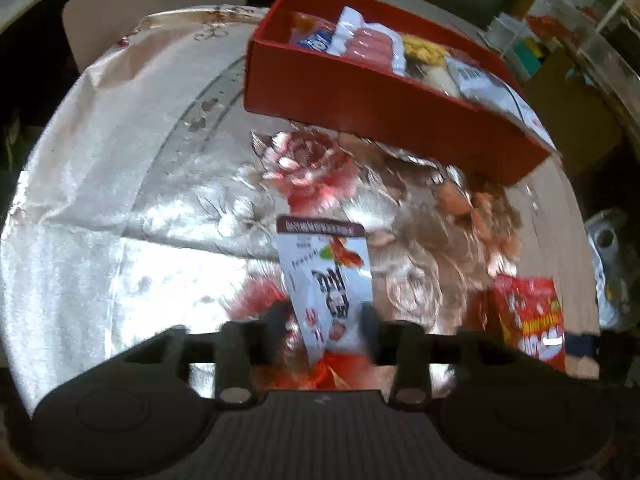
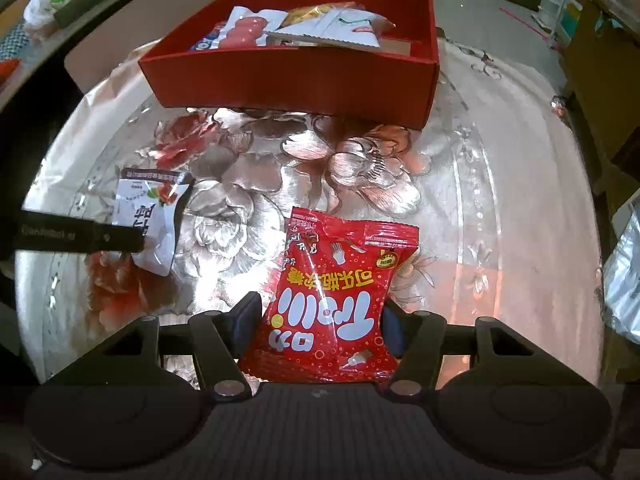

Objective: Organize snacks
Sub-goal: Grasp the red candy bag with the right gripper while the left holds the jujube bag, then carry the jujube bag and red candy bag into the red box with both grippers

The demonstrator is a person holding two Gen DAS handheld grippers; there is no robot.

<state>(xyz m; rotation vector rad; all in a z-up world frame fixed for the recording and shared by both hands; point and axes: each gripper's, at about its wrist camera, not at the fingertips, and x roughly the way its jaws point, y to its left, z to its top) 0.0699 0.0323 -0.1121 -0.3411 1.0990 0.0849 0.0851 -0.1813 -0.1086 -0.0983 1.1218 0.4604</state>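
A white snack packet point(image 1: 326, 264) with dark lettering stands between the fingers of my left gripper point(image 1: 325, 316), which is shut on its lower part. The right wrist view shows that packet point(image 2: 148, 216) tilted at the left, with a black left finger point(image 2: 80, 236) across it. My right gripper point(image 2: 320, 324) is shut on a red snack packet point(image 2: 340, 288) with white lettering, which lies just over the tablecloth. The left wrist view has this red packet point(image 1: 532, 320) at the lower right. A red box point(image 2: 280, 76) with several snacks inside sits at the far side of the table.
The round table wears a shiny floral cloth point(image 2: 240, 184). In the left wrist view the red box point(image 1: 360, 100) stands at the upper right. A pale chair back point(image 1: 160, 4) rises behind the table. Shelves and cartons point(image 2: 592, 52) crowd the right background.
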